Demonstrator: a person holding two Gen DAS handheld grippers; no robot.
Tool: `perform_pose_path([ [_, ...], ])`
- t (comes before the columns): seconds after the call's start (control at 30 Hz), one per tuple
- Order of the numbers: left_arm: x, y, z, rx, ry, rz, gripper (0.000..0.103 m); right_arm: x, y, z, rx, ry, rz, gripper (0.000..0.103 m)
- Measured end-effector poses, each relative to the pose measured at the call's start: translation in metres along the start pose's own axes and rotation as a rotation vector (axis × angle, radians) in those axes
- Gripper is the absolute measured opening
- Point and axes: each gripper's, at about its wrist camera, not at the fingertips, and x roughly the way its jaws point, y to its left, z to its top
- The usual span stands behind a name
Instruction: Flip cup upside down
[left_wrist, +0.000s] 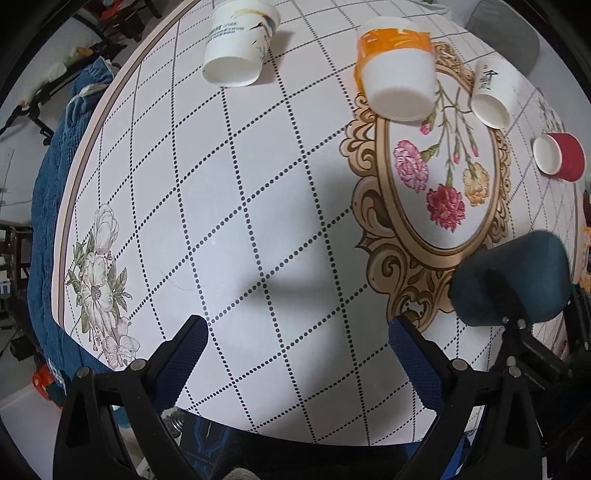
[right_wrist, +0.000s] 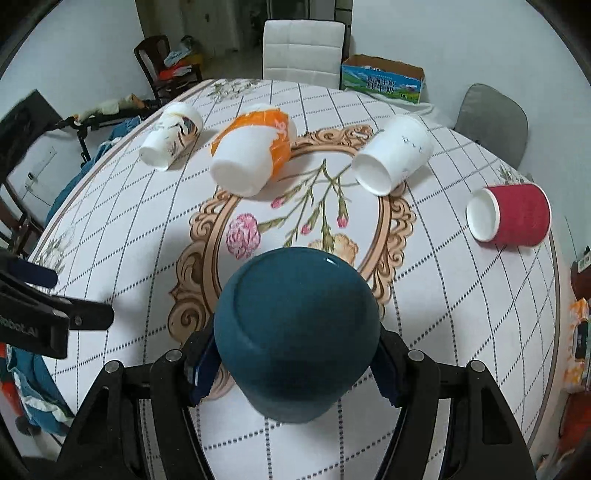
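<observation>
My right gripper (right_wrist: 295, 365) is shut on a dark teal cup (right_wrist: 295, 332), held with its flat base toward the camera, above the table's near part. The same cup (left_wrist: 511, 280) shows in the left wrist view at the right, with the right gripper behind it. My left gripper (left_wrist: 297, 354) is open and empty over the bare tablecloth near the front edge. It shows at the left edge of the right wrist view (right_wrist: 37, 295).
Several cups lie on their sides on the round flowered table (right_wrist: 110, 236): a patterned white one (right_wrist: 171, 136), an orange-and-white one (right_wrist: 253, 157), a white one (right_wrist: 393, 157) and a red one (right_wrist: 511, 214). Chairs (right_wrist: 303, 48) and a carton (right_wrist: 382, 79) stand behind.
</observation>
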Motion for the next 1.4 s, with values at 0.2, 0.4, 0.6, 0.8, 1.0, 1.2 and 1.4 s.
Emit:
perform_pose_path([
  [0.2, -0.028, -0.010, -0.011, 0.020, -0.059, -0.011, 0.100, -0.012, 0.003, -0.003, 0.062, 0.051, 0.036, 0.090],
  [0.4, -0.057, -0.007, -0.027, 0.060, -0.134, -0.017, 0.100, -0.063, -0.007, -0.009, 0.136, 0.034, 0.009, 0.094],
  [0.6, -0.090, -0.015, -0.042, 0.107, -0.215, -0.012, 0.100, -0.124, -0.025, -0.022, 0.226, 0.010, -0.128, 0.097],
  [0.8, -0.121, -0.025, -0.058, 0.151, -0.297, -0.030, 0.102, -0.166, -0.029, -0.038, 0.295, -0.012, -0.197, 0.097],
  [1.0, -0.151, -0.025, -0.079, 0.212, -0.378, -0.033, 0.102, -0.203, -0.021, -0.050, 0.356, -0.050, -0.231, 0.097],
  [1.2, -0.189, -0.013, -0.114, 0.259, -0.458, -0.047, 0.102, -0.254, 0.005, -0.066, 0.393, -0.107, -0.265, 0.097],
  [1.4, -0.224, 0.002, -0.152, 0.280, -0.525, -0.074, 0.102, -0.315, 0.042, -0.085, 0.394, -0.168, -0.303, 0.097],
])
